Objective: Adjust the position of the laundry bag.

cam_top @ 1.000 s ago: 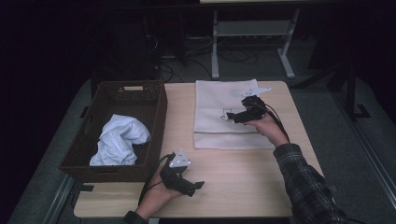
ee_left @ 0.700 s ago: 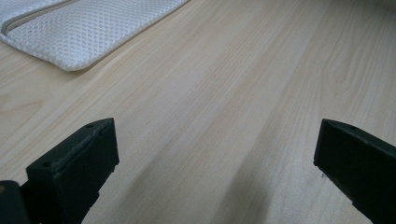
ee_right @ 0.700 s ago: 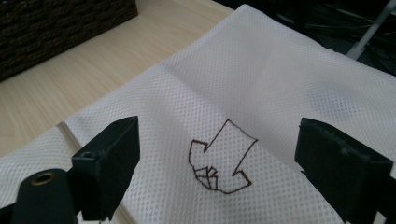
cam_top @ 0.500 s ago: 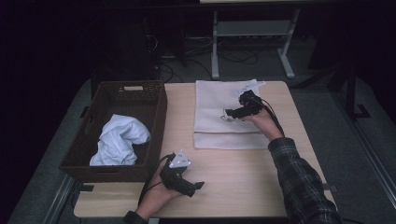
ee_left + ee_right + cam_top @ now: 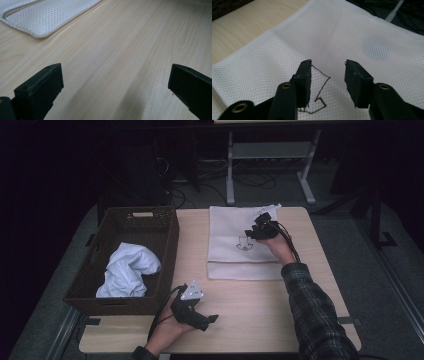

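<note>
A white mesh bag lies flat on the far right half of the wooden table, with a dark line mark drawn on it. My right gripper hovers low over the bag near that mark. In the right gripper view its jaws stand apart over the mesh, the mark between them, gripping nothing. My left gripper rests near the table's front edge, open wide over bare wood; the bag's corner lies ahead of it.
A brown wicker basket stands at the table's left side with a crumpled white cloth inside. Behind the table are a metal frame and cables on the dark floor.
My right gripper has slid a little farther away and to the left over the mesh bag. The left gripper has stayed put.
</note>
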Demonstrator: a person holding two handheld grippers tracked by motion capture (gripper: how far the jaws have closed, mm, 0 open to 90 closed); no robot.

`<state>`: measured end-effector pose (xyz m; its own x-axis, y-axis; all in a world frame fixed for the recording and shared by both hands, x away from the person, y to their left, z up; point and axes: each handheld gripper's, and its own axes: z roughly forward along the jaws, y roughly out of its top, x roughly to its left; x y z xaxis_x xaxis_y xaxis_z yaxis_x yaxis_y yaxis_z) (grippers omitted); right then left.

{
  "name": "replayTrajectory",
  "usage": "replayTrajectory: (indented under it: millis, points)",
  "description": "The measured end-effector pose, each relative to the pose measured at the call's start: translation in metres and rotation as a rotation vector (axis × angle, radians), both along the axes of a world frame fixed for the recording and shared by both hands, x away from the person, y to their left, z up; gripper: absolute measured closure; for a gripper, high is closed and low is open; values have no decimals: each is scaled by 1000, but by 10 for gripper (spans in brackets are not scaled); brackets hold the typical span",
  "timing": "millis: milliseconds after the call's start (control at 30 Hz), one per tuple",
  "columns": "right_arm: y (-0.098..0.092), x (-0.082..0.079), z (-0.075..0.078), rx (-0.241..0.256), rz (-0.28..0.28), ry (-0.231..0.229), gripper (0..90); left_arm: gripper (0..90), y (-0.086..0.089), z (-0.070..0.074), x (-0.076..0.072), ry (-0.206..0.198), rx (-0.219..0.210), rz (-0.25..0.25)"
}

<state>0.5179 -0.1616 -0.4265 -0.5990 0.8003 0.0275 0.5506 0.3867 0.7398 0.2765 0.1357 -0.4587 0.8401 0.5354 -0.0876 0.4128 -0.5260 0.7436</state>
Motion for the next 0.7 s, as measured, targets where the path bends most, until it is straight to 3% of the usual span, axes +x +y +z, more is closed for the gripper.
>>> replayTrajectory:
  millis: [300, 400, 500, 633, 700]
  points:
    - [2, 11, -19, 39, -26, 10, 814, 0, 1, 0, 0, -3, 0, 0]
    - [4, 16, -24, 53, -28, 48, 848, 0, 1, 0, 0, -2, 0, -1]
    - [10, 19, -27, 47, -19, 53, 885, 0, 1, 0, 0, -2, -1, -4]
    - [18, 21, -29, -10, -10, 39, 891, 0, 1, 0, -1, -3, -4, -2]
    - [17, 22, -31, -16, -18, 39, 892, 0, 2, 1, -1, -3, -3, -1]
